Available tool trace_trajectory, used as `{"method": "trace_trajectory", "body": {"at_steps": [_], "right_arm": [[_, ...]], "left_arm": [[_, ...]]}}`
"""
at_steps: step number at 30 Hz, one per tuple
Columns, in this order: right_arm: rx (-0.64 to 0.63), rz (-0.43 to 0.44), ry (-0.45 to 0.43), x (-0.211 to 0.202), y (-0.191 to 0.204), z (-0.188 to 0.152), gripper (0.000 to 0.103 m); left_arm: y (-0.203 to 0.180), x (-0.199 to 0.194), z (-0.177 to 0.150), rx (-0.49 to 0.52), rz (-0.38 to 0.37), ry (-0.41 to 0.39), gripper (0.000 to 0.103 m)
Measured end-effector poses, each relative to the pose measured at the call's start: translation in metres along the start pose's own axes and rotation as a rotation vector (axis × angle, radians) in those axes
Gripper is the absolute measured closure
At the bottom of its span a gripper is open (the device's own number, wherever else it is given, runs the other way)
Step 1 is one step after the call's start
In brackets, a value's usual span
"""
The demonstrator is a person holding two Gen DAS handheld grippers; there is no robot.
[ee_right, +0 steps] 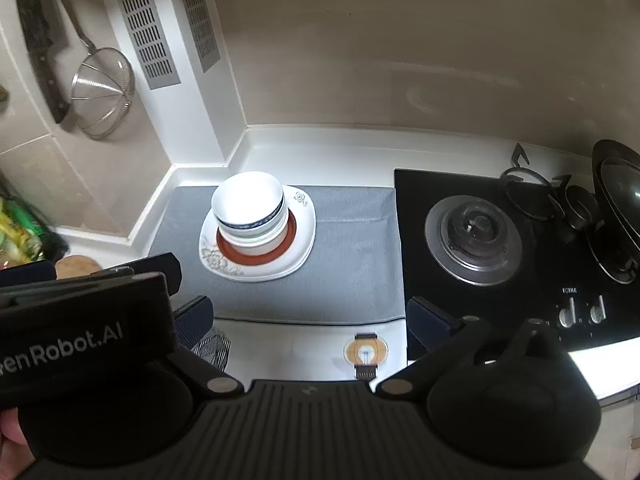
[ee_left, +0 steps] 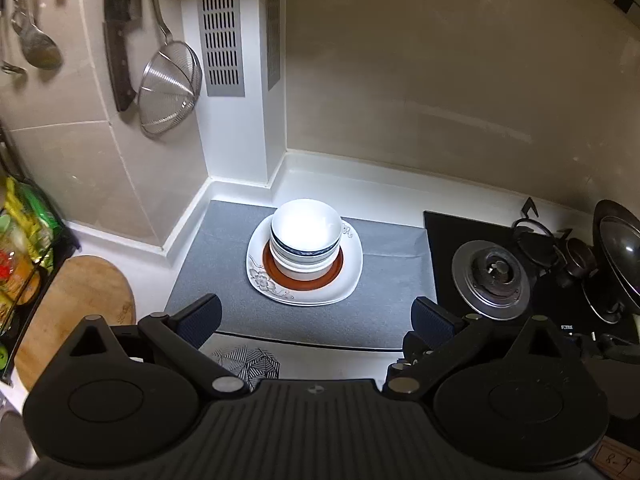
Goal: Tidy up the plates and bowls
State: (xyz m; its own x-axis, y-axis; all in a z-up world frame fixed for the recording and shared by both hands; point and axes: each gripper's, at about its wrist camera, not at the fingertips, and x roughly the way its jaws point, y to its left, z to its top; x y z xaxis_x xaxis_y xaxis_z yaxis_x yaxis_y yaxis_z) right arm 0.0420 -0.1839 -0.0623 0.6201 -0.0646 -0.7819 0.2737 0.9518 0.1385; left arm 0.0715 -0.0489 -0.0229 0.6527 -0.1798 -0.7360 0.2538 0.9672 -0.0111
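Note:
A stack of white bowls (ee_left: 306, 236) (ee_right: 248, 208), some with blue rim bands, stands on a red-rimmed plate (ee_left: 304, 276) (ee_right: 256, 256). That plate rests on a white squarish plate with a flower print (ee_left: 352, 268) (ee_right: 304, 228), on a grey mat (ee_left: 384, 312) (ee_right: 352, 264). My left gripper (ee_left: 316, 316) hangs open, well back from and above the stack, with nothing between its fingers. My right gripper (ee_right: 310, 318) is open and empty too, right of the stack. The body of the left gripper (ee_right: 80, 320) fills the lower left of the right wrist view.
A black gas hob (ee_left: 492, 272) (ee_right: 476, 236) with a dark wok (ee_left: 620, 256) (ee_right: 618, 212) lies right of the mat. A strainer (ee_left: 170, 88) (ee_right: 102, 92), a cleaver (ee_left: 120, 36) and ladles hang on the left wall. A wooden board (ee_left: 76, 304) lies at the left.

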Motion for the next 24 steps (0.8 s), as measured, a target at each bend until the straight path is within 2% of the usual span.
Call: {"method": "trace_trajectory", "body": {"at_steps": [6, 9, 16, 24], "right_arm": [[-0.005, 0.034, 0.001, -0.023, -0.011, -0.015, 0.000], [-0.018, 0.041, -0.006, -0.029, -0.014, -0.018, 0.000], [-0.019, 0.059, 0.008, -0.033, -0.020, -0.025, 0.000], [-0.028, 0.070, 0.008, -0.041, -0.022, -0.032, 0.000]], "left_arm": [[-0.021, -0.033, -0.015, -0.005, 0.090, -0.006, 0.002], [-0.026, -0.041, -0.018, 0.001, 0.111, -0.001, 0.001], [-0.035, -0.047, -0.025, 0.016, 0.142, 0.022, 0.000], [-0.038, -0.054, -0.032, 0.023, 0.139, 0.033, 0.000]]}}
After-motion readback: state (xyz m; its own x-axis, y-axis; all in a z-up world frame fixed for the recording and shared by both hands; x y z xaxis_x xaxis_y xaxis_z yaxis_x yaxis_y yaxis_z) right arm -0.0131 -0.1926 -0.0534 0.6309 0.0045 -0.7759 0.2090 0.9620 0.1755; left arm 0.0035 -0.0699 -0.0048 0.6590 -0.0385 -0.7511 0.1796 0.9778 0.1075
